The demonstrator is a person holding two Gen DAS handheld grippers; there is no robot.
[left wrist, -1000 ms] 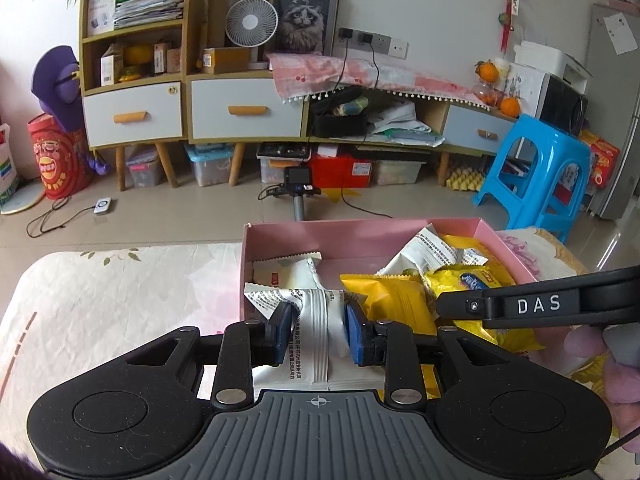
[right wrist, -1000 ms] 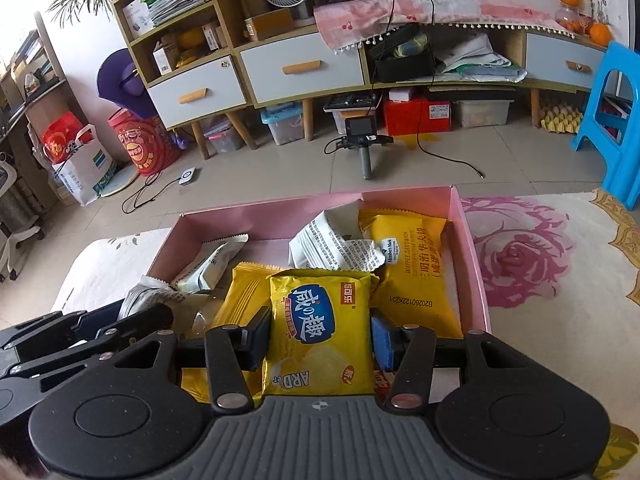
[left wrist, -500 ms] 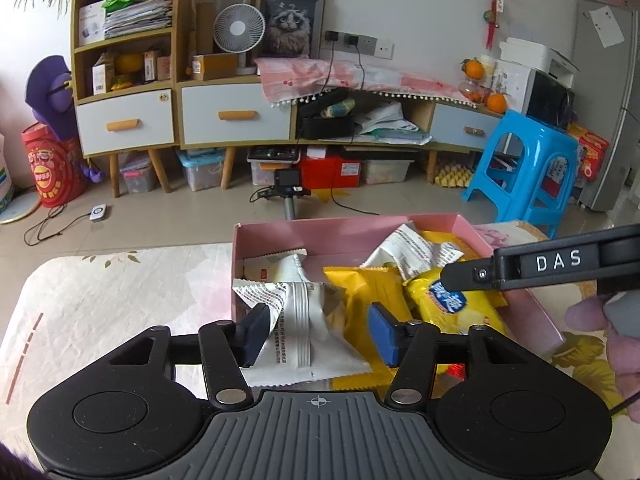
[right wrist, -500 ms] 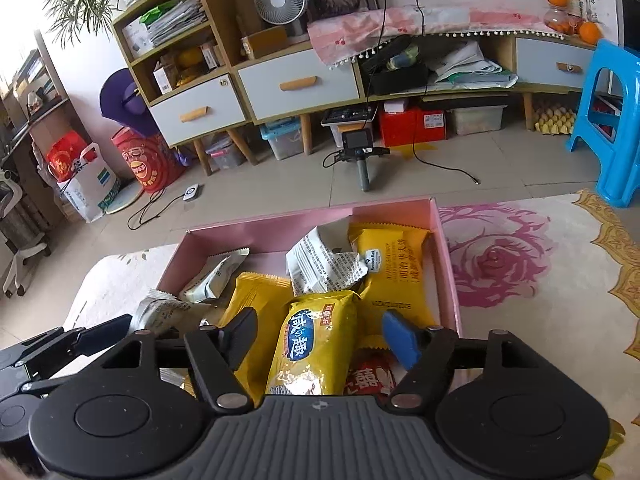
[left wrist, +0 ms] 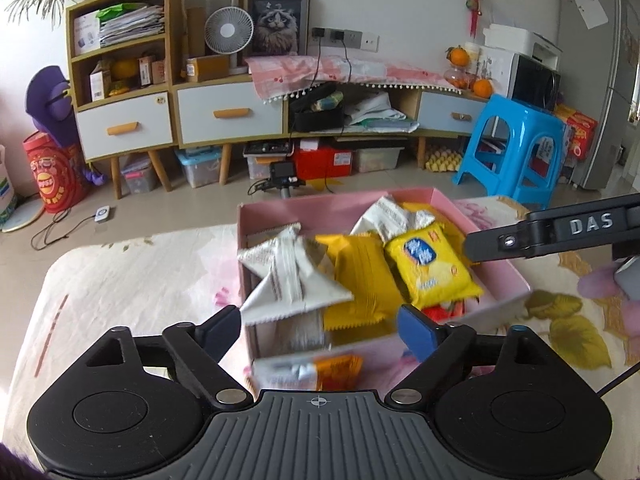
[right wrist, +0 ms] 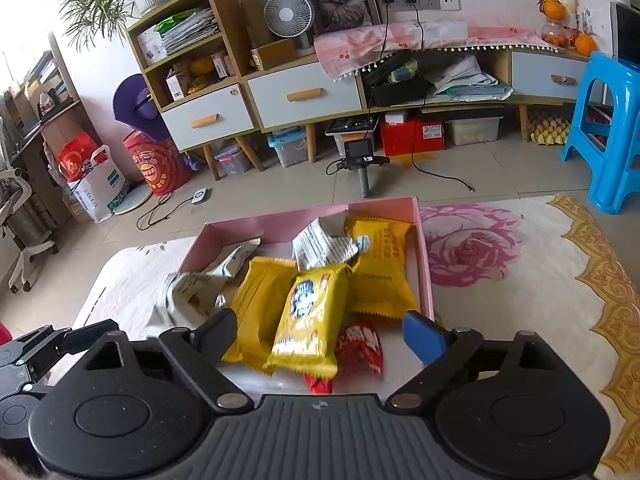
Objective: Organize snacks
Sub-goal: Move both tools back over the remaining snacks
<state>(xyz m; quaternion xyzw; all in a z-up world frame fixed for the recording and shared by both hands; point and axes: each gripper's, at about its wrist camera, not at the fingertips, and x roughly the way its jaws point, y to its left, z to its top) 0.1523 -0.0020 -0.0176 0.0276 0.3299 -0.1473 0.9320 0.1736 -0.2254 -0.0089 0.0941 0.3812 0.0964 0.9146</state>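
A pink box (left wrist: pixel 352 208) (right wrist: pixel 304 218) on the flowered tablecloth holds several snack packs. A white pack (left wrist: pixel 292 280) lies at its left, free of my left gripper (left wrist: pixel 320 330), whose jaws are opening wide in front of it. A yellow pack with a blue label (right wrist: pixel 312 312) (left wrist: pixel 428 268) rests loose on the pile. My right gripper (right wrist: pixel 320 332) hangs just in front of it, jaws opening, nothing pressed between them. Other yellow packs (right wrist: pixel 380 272), a red wrapper (right wrist: pixel 360 344) and more white packs (right wrist: pixel 324 244) fill the box. Part of the right gripper (left wrist: pixel 560 232) shows at the left wrist view's right edge.
An orange-and-white pack (left wrist: pixel 308 372) lies on the cloth outside the box's near wall. Beyond the table's far edge are a camera on a small tripod (right wrist: pixel 362 156), a cabinet with drawers (left wrist: pixel 228 112) and a blue stool (left wrist: pixel 520 140).
Both grippers opened and let go: the left released the white pack, the right the yellow pack with the blue label. Both pulled back and up a little, and the packs now lie in the box.
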